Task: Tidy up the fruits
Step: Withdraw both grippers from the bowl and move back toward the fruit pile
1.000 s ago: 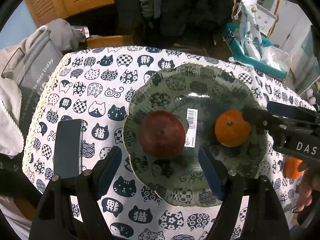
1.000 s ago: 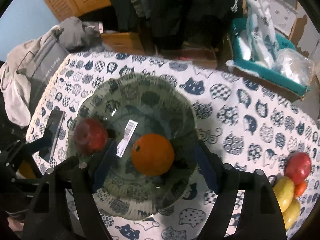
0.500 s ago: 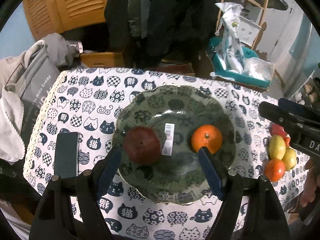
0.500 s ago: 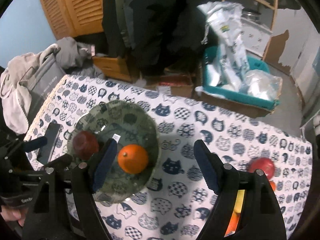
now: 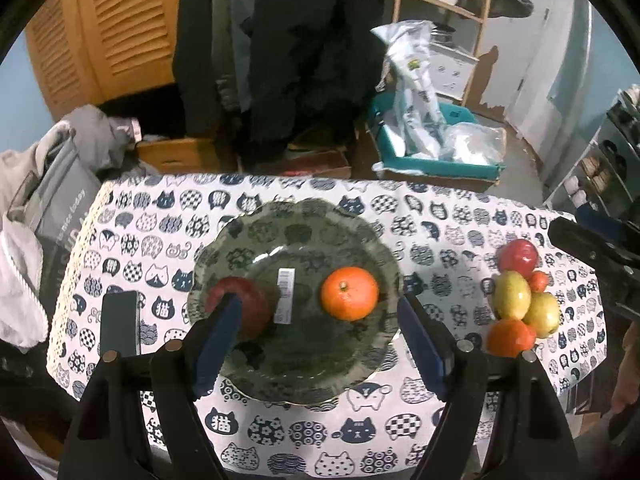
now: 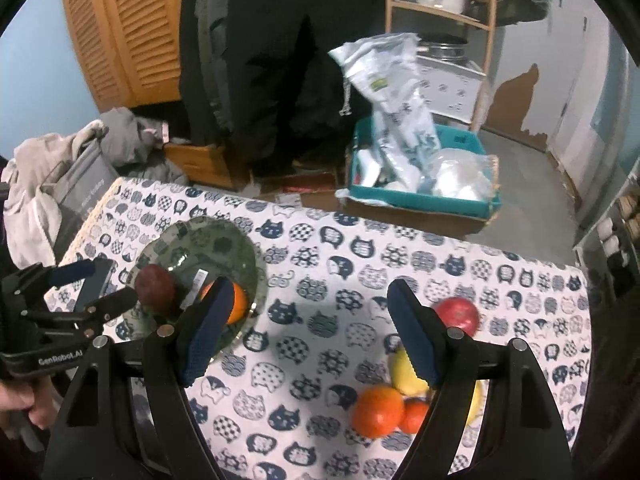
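A dark phone [image 5: 119, 323] is lying left of the green plate [image 5: 304, 376], which is holding a dark red apple [image 5: 250, 300] and an orange [image 5: 349, 293], stem up. More fruit [image 5: 520, 300] is sitting in a pile well to the right. Both the left gripper [image 5: 320, 338] and the right gripper [image 6: 310, 330] are hanging wide and empty.

Cat-print table [image 5: 440, 216] bears glass plate [image 5: 240, 232]; phone [image 5: 119, 322]; fruit pile [image 5: 520, 300].

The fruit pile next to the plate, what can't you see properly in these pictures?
- Fruit pile, right wrist view: the right claw finger covers much of the yellow fruits, so their count is unclear.
- Small orange fruit, left wrist view: mostly hidden behind the yellow fruits.
- Dark red apple, left wrist view: the left claw finger hides its near side.
- Plate sticker: print too small to read.
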`<state>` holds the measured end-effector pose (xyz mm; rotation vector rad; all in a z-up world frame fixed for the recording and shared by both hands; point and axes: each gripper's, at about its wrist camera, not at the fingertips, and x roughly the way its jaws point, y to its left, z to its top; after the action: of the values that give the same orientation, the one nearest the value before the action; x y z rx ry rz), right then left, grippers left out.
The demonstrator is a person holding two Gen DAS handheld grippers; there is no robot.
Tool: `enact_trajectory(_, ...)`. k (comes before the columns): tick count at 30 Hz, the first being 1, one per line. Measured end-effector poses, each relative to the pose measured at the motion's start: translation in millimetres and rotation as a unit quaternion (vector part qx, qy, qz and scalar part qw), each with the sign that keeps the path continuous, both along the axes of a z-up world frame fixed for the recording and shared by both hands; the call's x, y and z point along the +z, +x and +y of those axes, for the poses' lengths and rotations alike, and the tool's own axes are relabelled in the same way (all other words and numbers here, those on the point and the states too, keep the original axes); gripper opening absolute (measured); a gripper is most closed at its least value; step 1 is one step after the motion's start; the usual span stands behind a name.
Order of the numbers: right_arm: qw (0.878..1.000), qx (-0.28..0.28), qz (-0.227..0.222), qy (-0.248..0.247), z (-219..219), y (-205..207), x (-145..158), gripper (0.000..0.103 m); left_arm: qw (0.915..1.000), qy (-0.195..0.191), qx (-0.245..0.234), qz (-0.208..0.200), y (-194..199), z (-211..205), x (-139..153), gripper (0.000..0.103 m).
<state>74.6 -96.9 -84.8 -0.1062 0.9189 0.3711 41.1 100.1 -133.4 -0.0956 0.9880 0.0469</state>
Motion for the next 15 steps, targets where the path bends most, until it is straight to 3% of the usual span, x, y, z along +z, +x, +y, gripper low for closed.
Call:
enact_trajectory(9, 0.999, -0.024, -0.03, 0.01, -45.0, -20.2, 22.5, 0.08, 0.9988, 0.011, -0.023, -0.042, -9.9, -33.0, 31.2, 0.087)
enact_trajectory(15, 0.998, -0.045, -0.05, 0.013, -71.0, -32.0, 32.9, 0.086, 0.9973, 0.019, -0.041, -0.057, -14.3, -53.7, 41.9, 0.088)
